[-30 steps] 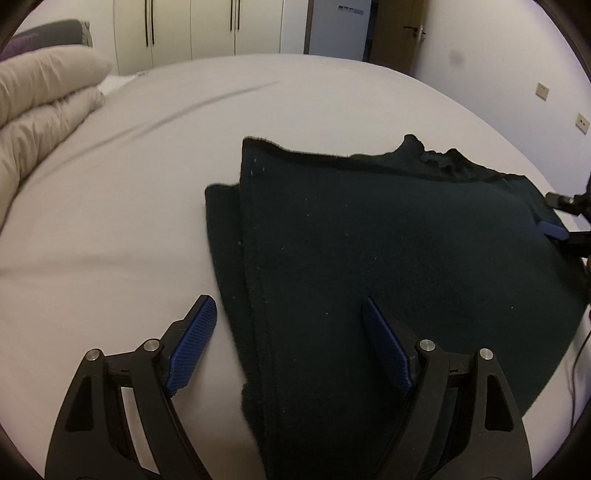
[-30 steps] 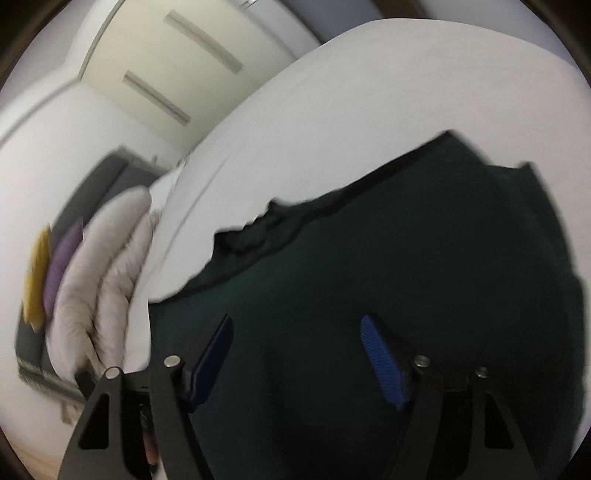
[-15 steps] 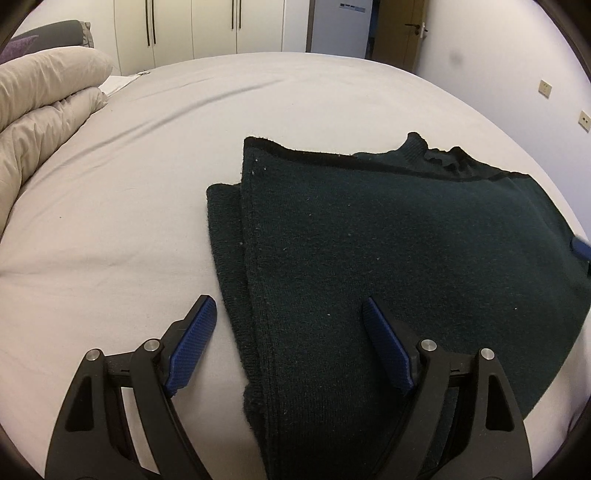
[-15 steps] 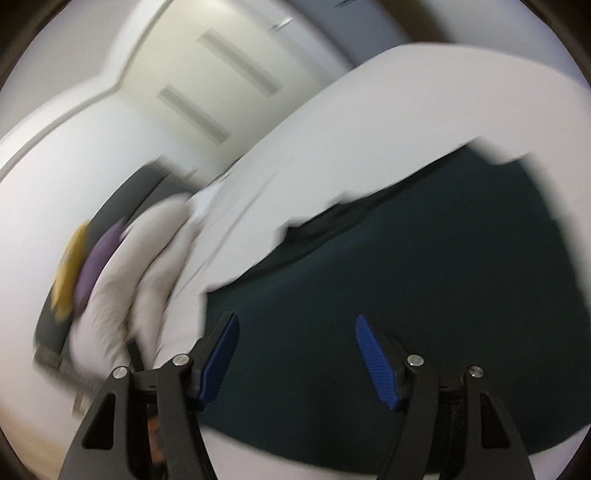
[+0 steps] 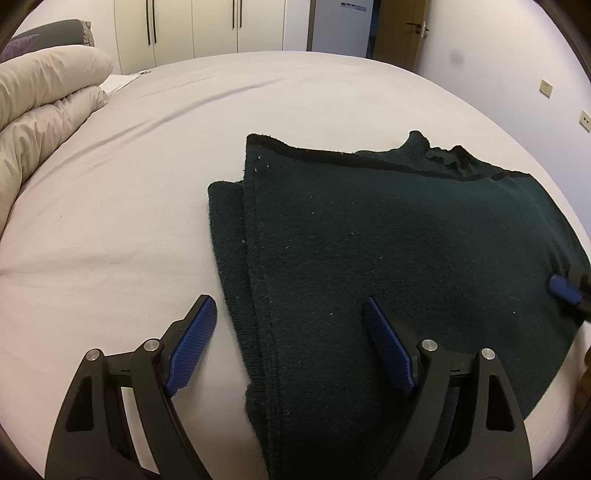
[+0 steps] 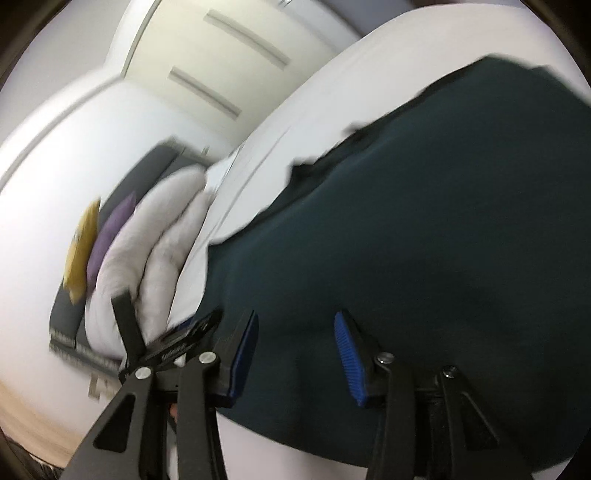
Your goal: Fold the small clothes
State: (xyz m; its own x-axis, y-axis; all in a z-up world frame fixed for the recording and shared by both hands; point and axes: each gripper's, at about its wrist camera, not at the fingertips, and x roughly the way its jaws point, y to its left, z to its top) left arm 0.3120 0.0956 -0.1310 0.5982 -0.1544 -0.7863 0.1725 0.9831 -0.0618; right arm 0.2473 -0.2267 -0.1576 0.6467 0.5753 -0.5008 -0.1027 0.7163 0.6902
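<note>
1. My left camera rides behind the left gripper (image 5: 286,345), tilted steeply down, close over the bed (image 5: 110,221); wardrobe doors (image 5: 192,29) at twelve o'clock.
2. My right camera looks past the right gripper (image 6: 295,354), rolled sideways, blurred, low and close.
3. Both views share the dark sweater (image 5: 388,258) and the folded duvet (image 5: 40,96), at ten o'clock on the left, nine on the right.

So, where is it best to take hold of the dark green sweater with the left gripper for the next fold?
Probably the sweater at its stacked left edge, near the hem. Come from the bare bed sheet side, low and flat. The layers end there in one thick line, and the open left gripper already straddles it.
</note>
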